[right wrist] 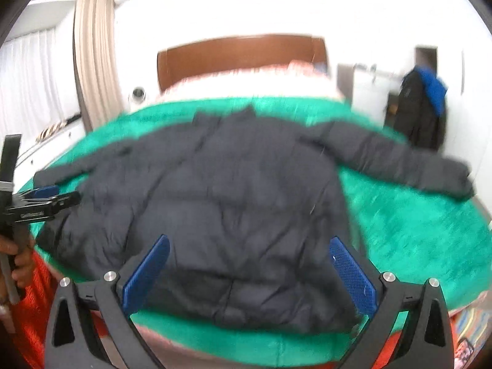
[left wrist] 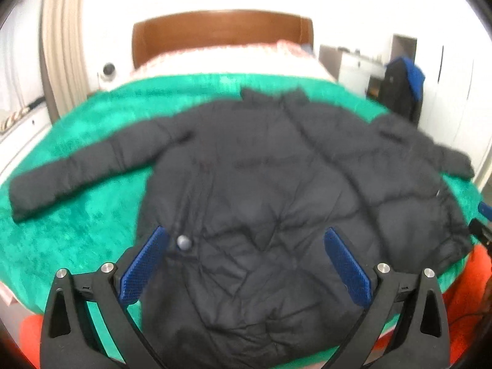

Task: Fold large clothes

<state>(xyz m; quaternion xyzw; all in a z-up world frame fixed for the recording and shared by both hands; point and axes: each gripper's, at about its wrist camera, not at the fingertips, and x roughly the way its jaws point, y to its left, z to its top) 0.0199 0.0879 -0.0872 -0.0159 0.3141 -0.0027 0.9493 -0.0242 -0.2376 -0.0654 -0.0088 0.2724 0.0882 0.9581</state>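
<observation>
A dark padded jacket (left wrist: pixel 252 184) lies flat on a green blanket (left wrist: pixel 77 224), collar toward the headboard, both sleeves spread out to the sides. My left gripper (left wrist: pixel 246 264) hovers open over the jacket's lower left part, its blue pads apart with nothing between them. In the right wrist view the same jacket (right wrist: pixel 227 203) fills the middle, and my right gripper (right wrist: pixel 249 273) stands open above its hem. The left gripper (right wrist: pixel 43 200) also shows at the left edge of that view, held by a hand (right wrist: pixel 18 258).
The green blanket (right wrist: pixel 415 240) covers a bed with a brown headboard (left wrist: pixel 221 33). A beige curtain (left wrist: pixel 61 40) hangs at the left. Another dark garment with blue lining (right wrist: pixel 424 107) hangs at the right near a white cabinet (left wrist: pixel 356 73). Orange fabric (left wrist: pixel 467 301) borders the near edge.
</observation>
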